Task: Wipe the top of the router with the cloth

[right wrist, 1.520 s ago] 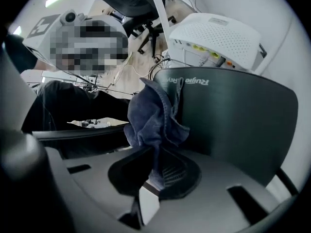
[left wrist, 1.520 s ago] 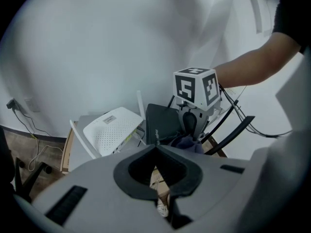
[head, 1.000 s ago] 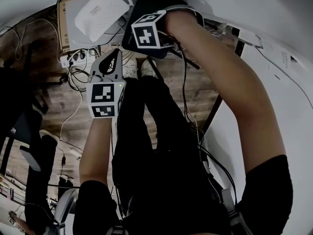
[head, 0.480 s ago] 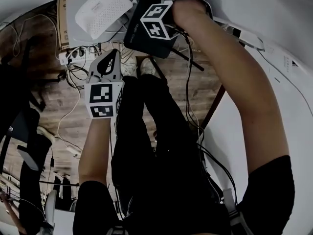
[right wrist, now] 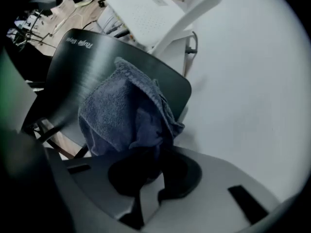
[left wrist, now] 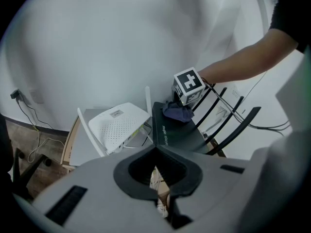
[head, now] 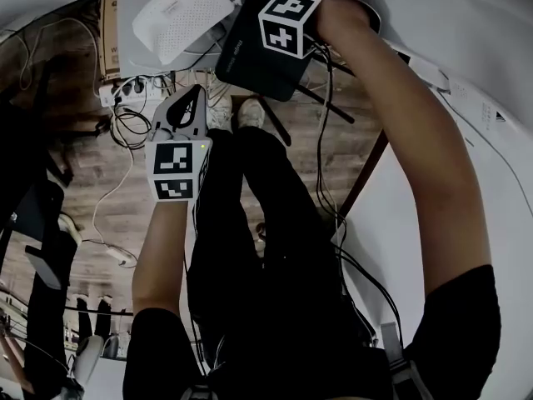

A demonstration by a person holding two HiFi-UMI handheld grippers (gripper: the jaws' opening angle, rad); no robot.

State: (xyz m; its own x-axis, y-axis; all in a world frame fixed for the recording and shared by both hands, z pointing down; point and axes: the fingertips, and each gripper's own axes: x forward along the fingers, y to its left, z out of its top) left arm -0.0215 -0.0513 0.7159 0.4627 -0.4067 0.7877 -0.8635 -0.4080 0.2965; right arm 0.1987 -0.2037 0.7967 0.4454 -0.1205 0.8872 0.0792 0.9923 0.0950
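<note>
2 routers side by side: 1 black router [head: 250, 52], 1 white router [head: 179, 15] | 1 blue cloth [right wrist: 126, 113] bunched on black router's top | 2 grippers: right gripper [right wrist: 150, 152] clenched on cloth; left gripper [left wrist: 155, 149] closed on nothing, well apart from both routers

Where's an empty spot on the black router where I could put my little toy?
The bare patch is the black router's top, between its printed edge and the cloth. The wall-side part is taken: the right gripper holds the cloth there. Next to it, the white router and cables crowd the grey shelf; antennas stick out the other side.
</note>
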